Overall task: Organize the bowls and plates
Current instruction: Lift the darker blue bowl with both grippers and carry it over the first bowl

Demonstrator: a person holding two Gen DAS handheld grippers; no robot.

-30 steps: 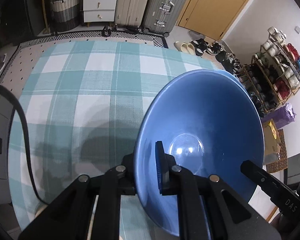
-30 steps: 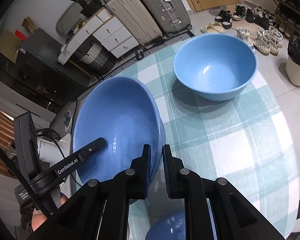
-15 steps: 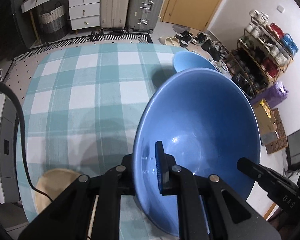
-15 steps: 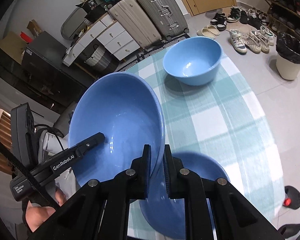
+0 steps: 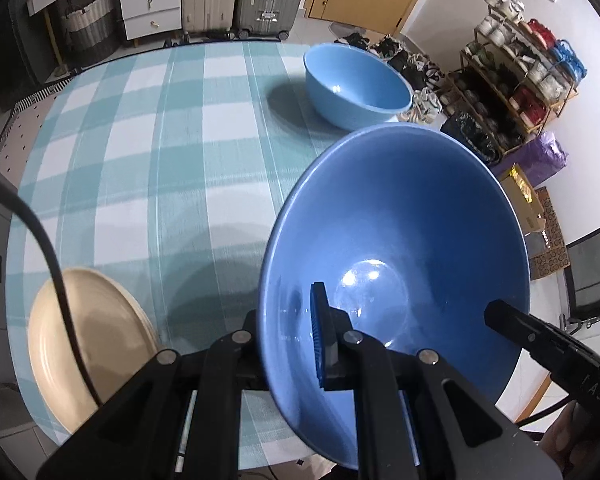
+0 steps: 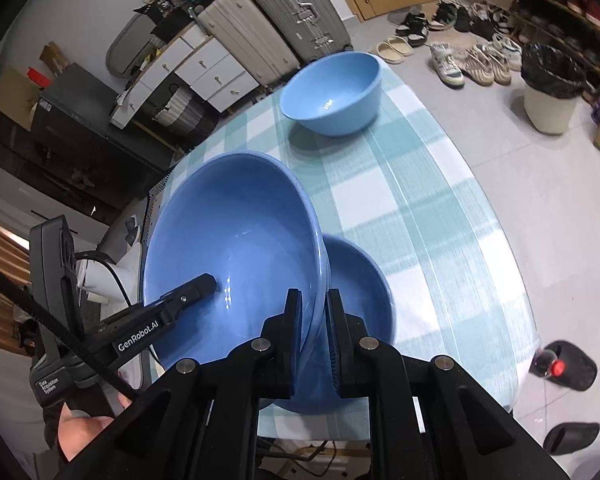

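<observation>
Both grippers clamp opposite rims of one large blue bowl (image 6: pixel 236 264), carried tilted above the checked tablecloth (image 5: pixel 172 152). The left gripper (image 5: pixel 288 344) and right gripper (image 6: pixel 314 320) are each nearly closed, pinching only the thin rim wall. A smaller blue bowl (image 6: pixel 356 280) sits directly beneath; a light-blue bowl (image 5: pixel 356 84) stands well apart. Risk: the glazed rim may slip from either narrow pinch, dropping the bowl onto the one below.
</observation>
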